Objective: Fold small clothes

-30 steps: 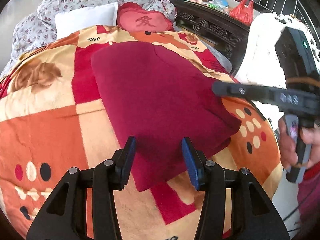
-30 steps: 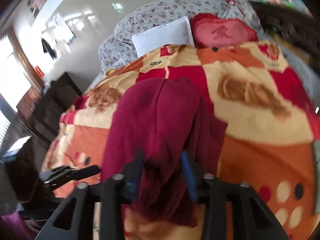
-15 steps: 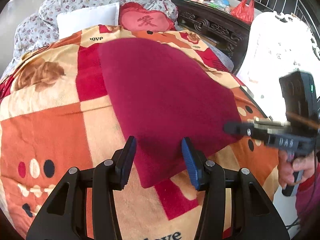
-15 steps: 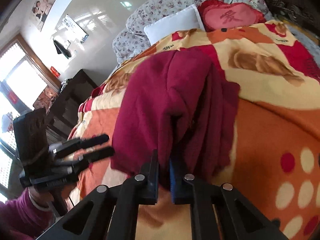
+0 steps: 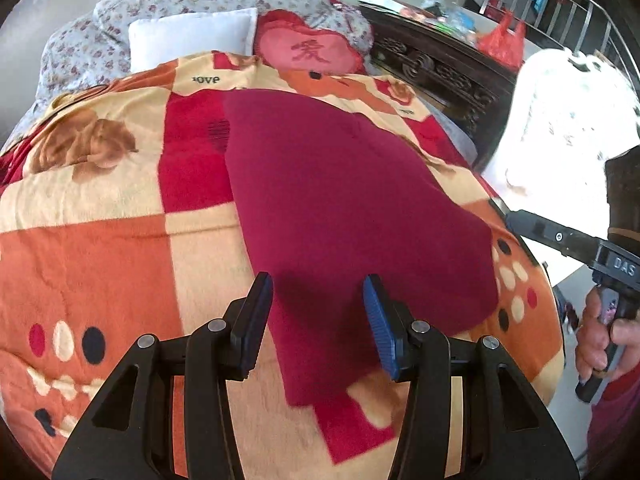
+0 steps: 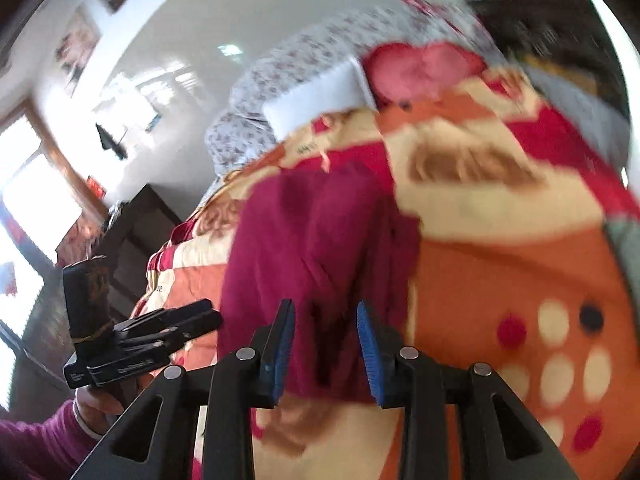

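A dark red garment (image 5: 352,208) lies folded flat on the patterned orange and red blanket (image 5: 100,248). My left gripper (image 5: 318,320) hovers open over its near corner, pads clear of the cloth. The right gripper (image 5: 516,220) shows at the bed's right edge, just off the garment, held by a hand (image 5: 600,340). The right wrist view is blurred: the right gripper (image 6: 326,344) has its jaws opening, with the garment's (image 6: 320,240) near edge seen in the gap and no pad pressing it. The left gripper (image 6: 212,316) shows at the left there.
A white pillow (image 5: 192,36) and a red heart cushion (image 5: 308,48) lie at the head of the bed. Dark carved furniture (image 5: 440,68) with a red bag (image 5: 500,40) stands to the right. A white chair (image 5: 560,120) is beside the bed. A dark cabinet (image 6: 136,232) stands on the far side.
The right gripper closed on the garment's bunched edge, laid it down, then parted its jaws and drew back toward the bed's edge. The garment now lies flat. The left gripper stayed put.
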Demonstrator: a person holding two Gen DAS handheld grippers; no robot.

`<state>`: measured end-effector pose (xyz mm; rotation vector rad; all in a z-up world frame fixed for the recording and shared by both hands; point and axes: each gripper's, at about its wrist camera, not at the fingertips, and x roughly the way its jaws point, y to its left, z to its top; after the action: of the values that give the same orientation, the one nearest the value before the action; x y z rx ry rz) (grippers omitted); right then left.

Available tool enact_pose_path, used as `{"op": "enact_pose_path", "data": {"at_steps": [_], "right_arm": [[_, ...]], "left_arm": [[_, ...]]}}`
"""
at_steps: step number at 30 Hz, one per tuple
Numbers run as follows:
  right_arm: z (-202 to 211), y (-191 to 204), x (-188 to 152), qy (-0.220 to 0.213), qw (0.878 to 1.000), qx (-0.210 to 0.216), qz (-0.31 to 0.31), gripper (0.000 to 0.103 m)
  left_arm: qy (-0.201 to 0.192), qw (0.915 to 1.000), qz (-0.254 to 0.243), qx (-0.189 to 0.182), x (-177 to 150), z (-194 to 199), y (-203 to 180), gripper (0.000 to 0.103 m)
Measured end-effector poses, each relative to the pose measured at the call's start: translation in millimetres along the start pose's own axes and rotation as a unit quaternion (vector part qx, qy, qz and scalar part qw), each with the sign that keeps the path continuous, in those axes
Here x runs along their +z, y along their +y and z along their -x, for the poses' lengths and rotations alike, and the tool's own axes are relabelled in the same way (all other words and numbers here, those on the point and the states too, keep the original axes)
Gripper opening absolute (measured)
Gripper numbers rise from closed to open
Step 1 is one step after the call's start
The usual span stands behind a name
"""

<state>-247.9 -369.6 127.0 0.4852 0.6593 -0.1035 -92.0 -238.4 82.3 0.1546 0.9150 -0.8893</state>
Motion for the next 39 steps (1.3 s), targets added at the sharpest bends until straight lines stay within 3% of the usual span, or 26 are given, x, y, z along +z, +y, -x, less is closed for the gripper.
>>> {"op": "enact_pose_path", "data": {"at_steps": [5,7,9,12,18,22,24,28,31,35,39], "right_arm": [[-55,10,18,0.021,1.000,-0.013,0.018,0.030],[-80,1,13,0.052,0.997,-0.050,0.012,0.030],[-95,-14,2,0.067,0.996,-0.054,-0.008,0.030],[-91,-24,-6,0.046,0.998,-0.042,-0.029,0.030],[-79,-13,-1,0.057,0.997,-0.047,-0.010,0.033],[-62,-17,0,0.034,0.998,-0.044,-0.036,0.056],[-61,-21,-1,0.031,0.997,-0.046,-0.048,0.061],[-71,-33,-4,0.050,0.995,-0.045,-0.068,0.065],[-81,-44,-5,0.051,0.995,-0.028,-0.085,0.077],[-104,-60,-7,0.071,0.991,0.002,-0.113,0.089],[-116,-69,-8,0.072,0.986,0.044,-0.142,0.091]], "left_arm": [[-0.006,0.9996,0.009,0.025,6,-16,-1,0.050],[-0.005,0.9995,0.010,0.028,7,-20,0,0.057],[0.004,0.9997,0.015,0.021,6,-25,2,0.058],[-0.002,0.9995,0.008,0.031,5,-28,-1,0.060],[-0.001,0.9993,0.014,0.034,6,-26,0,0.061],[0.003,0.9992,0.025,0.032,9,-22,4,0.062],[0.001,0.9991,0.030,0.028,10,-20,7,0.062],[-0.012,0.9983,0.056,-0.007,12,-15,20,0.063],[-0.017,0.9944,0.097,-0.038,14,-19,38,0.078],[0.002,0.9870,0.139,-0.081,16,-40,52,0.078],[0.019,0.9831,0.147,-0.108,18,-60,49,0.079]]}}
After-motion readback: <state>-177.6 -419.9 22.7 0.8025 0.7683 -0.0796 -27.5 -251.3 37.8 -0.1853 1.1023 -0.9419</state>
